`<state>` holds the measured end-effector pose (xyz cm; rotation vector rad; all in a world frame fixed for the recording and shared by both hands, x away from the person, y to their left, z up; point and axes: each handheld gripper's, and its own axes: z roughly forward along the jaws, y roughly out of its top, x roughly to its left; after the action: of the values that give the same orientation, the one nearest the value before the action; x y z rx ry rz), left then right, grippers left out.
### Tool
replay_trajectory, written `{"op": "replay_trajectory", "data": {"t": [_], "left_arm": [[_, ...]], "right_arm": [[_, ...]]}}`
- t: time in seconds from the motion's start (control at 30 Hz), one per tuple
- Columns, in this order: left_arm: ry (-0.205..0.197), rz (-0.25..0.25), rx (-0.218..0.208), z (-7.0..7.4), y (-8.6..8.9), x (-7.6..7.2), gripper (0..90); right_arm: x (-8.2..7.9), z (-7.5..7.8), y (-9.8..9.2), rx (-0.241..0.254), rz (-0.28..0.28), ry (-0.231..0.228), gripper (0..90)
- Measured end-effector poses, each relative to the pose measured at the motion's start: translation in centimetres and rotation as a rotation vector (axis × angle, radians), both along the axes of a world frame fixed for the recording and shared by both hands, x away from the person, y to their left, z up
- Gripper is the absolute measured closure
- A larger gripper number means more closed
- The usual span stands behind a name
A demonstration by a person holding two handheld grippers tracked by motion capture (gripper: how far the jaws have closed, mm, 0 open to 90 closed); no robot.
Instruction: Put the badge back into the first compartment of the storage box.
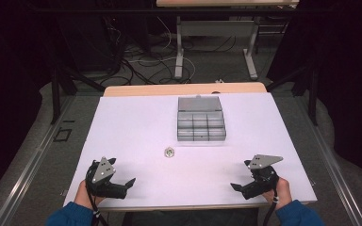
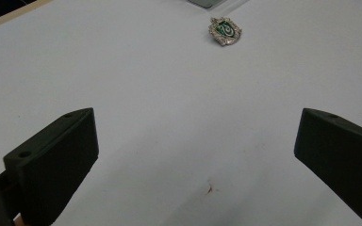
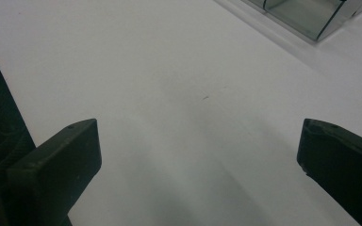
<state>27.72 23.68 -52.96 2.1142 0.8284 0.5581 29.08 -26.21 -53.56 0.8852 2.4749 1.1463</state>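
Both pairs of jaws stood spread wide with nothing between them. The left gripper [image 1: 118, 184] and the right gripper [image 1: 246, 184] rested near the front edge of the white table [image 1: 132, 122], well apart from each other, each held in a hand at the end of a blue sleeve.

A small badge [image 1: 169, 152] lay flat on the table, about midway between the grippers and farther from the person, just in front of the grey box [image 1: 201, 120] with its lid open and its compartments showing. In the left gripper view the badge [image 2: 225, 30] showed as a shield shape with a green face and a silvery, scalloped rim.

It looked like a light, stiff piece of metal, thin and lying close to the surface, so it would likely be hard to get under. The enamelled face seemed smooth and might slip between the pads. A sensible hold would probably be across its two side edges, with the jaws brought down to the table on either side and closed gently. The left gripper seemed better placed, since its camera already faced the badge.
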Motion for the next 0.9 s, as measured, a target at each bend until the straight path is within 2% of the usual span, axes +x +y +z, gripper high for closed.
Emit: {"op": "replay_trajectory", "data": {"t": [0.07, 0.1, 0.23, 0.3, 0.43, 0.47, 0.57, 0.77, 0.83, 0.9], "left_arm": [[-0.001, 0.000, 0.001, 0.0, 0.0, 0.0, 0.6], [-0.004, 0.000, -0.001, 0.0, 0.0, 0.0, 0.6], [-0.002, 0.001, 0.001, 0.0, 0.0, 0.0, 0.6], [-0.001, 0.001, 0.001, 0.0, 0.0, 0.0, 0.6], [0.000, -0.001, 0.001, 0.0, 0.1, 0.0, 0.6], [0.000, -0.001, 0.001, 0.0, 0.1, 0.0, 0.6], [-0.001, -0.002, -0.002, 0.0, 0.1, 0.0, 0.6], [-0.001, -0.002, 0.004, 0.0, 0.1, 0.0, 0.6], [-0.001, -0.003, 0.004, 0.0, 0.1, 0.0, 0.6], [0.000, -0.003, 0.003, 0.0, 0.1, 0.0, 0.6]], "right_arm": [[0.1, 0.2, 0.0, -0.006, 0.006, 0.022, 0.0], [0.2, 0.2, 0.1, -0.004, 0.013, 0.005, 0.0], [0.5, 0.3, 0.7, 0.021, -0.001, 0.006, 0.0], [0.7, 0.5, 1.1, 0.004, 0.000, 0.018, 0.0], [1.3, 0.6, 2.1, 0.019, 0.013, 0.008, 0.0], [1.3, 0.7, 2.3, 0.004, 0.014, 0.017, 0.0], [1.7, 0.8, 3.1, 0.001, 0.023, 0.023, 0.0], [2.4, 0.8, 4.3, 0.009, 0.022, 0.013, 0.0], [2.7, 1.0, 4.9, 0.004, 0.033, 0.032, 0.0], [3.0, 0.9, 5.3, 0.014, 0.035, 0.030, 0.0]]}}
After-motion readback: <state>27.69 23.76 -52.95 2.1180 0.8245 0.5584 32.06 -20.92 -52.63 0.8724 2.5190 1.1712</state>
